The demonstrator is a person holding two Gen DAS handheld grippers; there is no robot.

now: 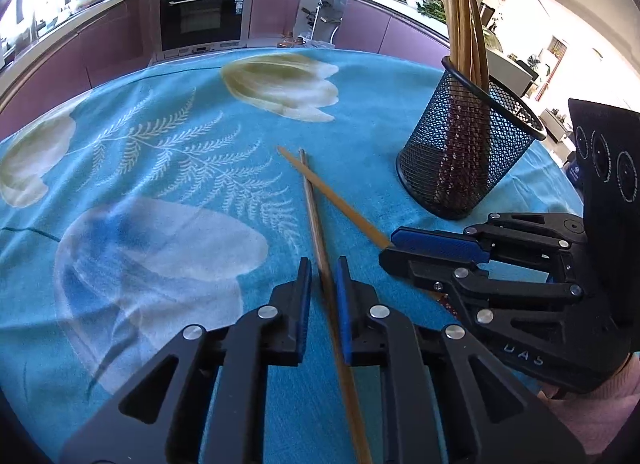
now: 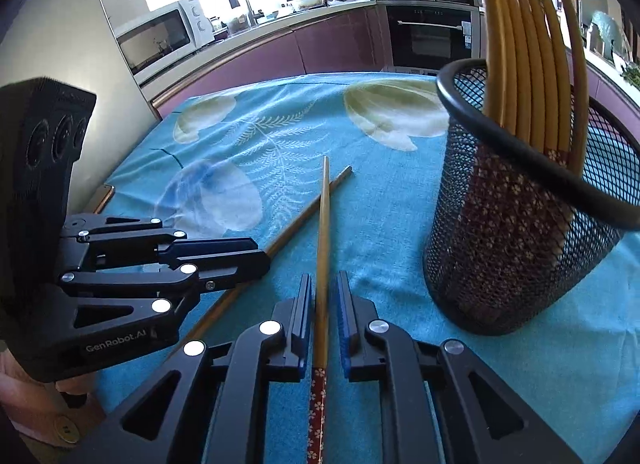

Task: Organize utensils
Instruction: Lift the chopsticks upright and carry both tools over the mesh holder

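Risk first: two thin bamboo chopsticks cross near their tips on the worktop with its turquoise floral cloth (image 1: 168, 111), so if we lift one, it may drag or flick the other. Cause would be the crossing contact, and a pinch on round, slick sticks that can roll between the pads.

Left tool (image 1: 323, 270) has its jaws drawn nearly shut around the darker brown chopstick (image 1: 316, 219); in the left view a sliver of gap shows beside the stick, so we judge the pinch as on but light. Right tool (image 2: 323, 284) is likewise narrowed onto the paler chopstick with the red flowered handle (image 2: 322, 248), which runs straight out between its blue pads.

Both sticks lie flat on the cloth, tips pointing away from us, the paler one across the darker.

Black wire-mesh cup (image 2: 516, 248) stands upright just right of the right tool, already holding a fan of yellow chopsticks (image 2: 520, 43). Those crowd the opening; an entering tip could snag there or tilt the cup.
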